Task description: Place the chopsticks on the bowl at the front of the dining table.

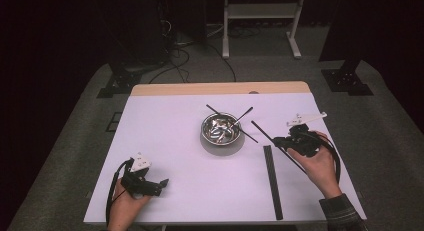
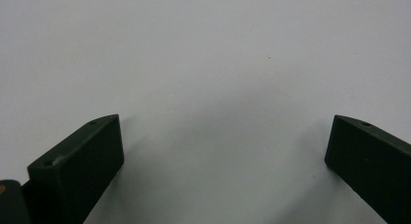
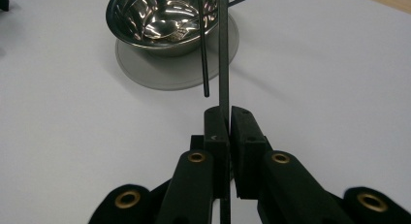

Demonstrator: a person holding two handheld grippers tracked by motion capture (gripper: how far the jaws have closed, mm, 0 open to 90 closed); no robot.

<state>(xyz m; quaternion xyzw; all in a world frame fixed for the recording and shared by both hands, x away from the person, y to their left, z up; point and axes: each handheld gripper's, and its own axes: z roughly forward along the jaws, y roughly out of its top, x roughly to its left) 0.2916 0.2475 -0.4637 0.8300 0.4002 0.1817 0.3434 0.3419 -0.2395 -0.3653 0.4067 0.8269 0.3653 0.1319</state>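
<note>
1. The right gripper (image 3: 224,118) pinches a thin black stick (image 3: 223,64) near one end — it could pivot or slip out, or knock the stick (image 3: 204,49) leaning on the steel bowl (image 3: 165,20).
2. Held stick: slim, straight, matte black, pointing toward the bowl above the worktop (image 1: 165,141).
3. The left gripper (image 2: 223,151) rests wide open, holding nothing.

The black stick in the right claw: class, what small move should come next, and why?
Probably carry the stick a little further toward the bowl and lower its far end inside. The right claw is shut on it, its tip points at the bowl, and other sticks already lean there. The left claw rests open on the table.
</note>
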